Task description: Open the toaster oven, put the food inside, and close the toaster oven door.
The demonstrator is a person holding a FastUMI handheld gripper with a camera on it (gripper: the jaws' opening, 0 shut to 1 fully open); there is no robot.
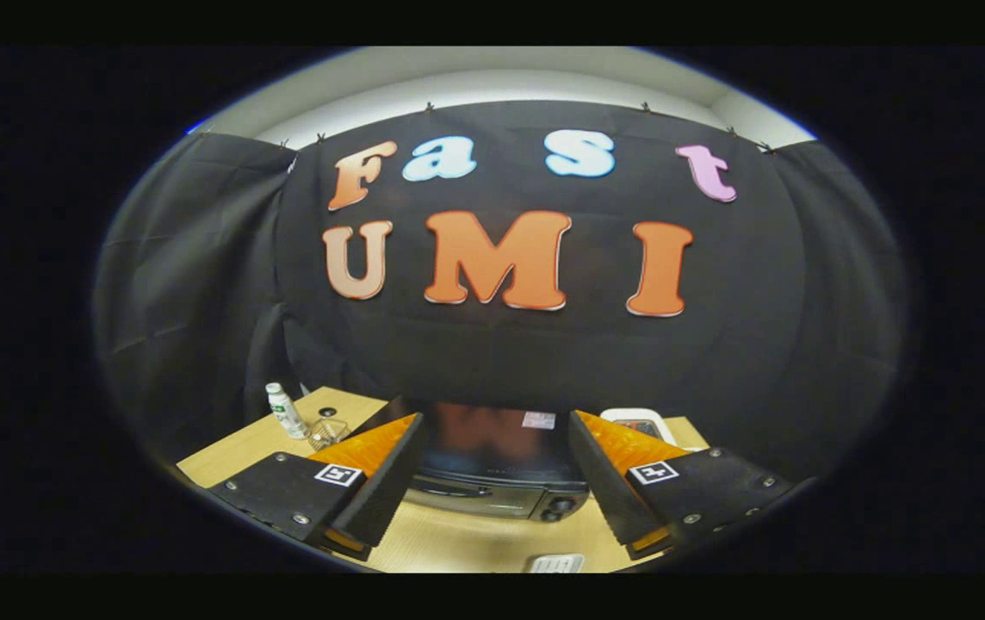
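We hold the tool (492, 482) above the table (226, 452), its two fingers (380, 482) spread wide apart and grasping nothing. Between and just beyond the fingers sits the toaster oven (492, 482), a dark box with a glossy top that faces us from the middle of the wooden table; its door looks closed, with a long handle across the front and two round knobs (560, 506) at its right end. A small pale sticker (538, 420) lies on the oven's top near the back edge. Toward the table's far left corner stands a small white bottle (285, 410) with a green label, upright, and just beside it, nearer to us, rests a small clear glass container (327, 432). At the far right side of the table, behind the right finger, we see a white tray-like object (630, 418) partly hidden, so we cannot tell what it holds. At the table's near edge, ahead of the fingers, lies a small white item (555, 563), cut off from view.
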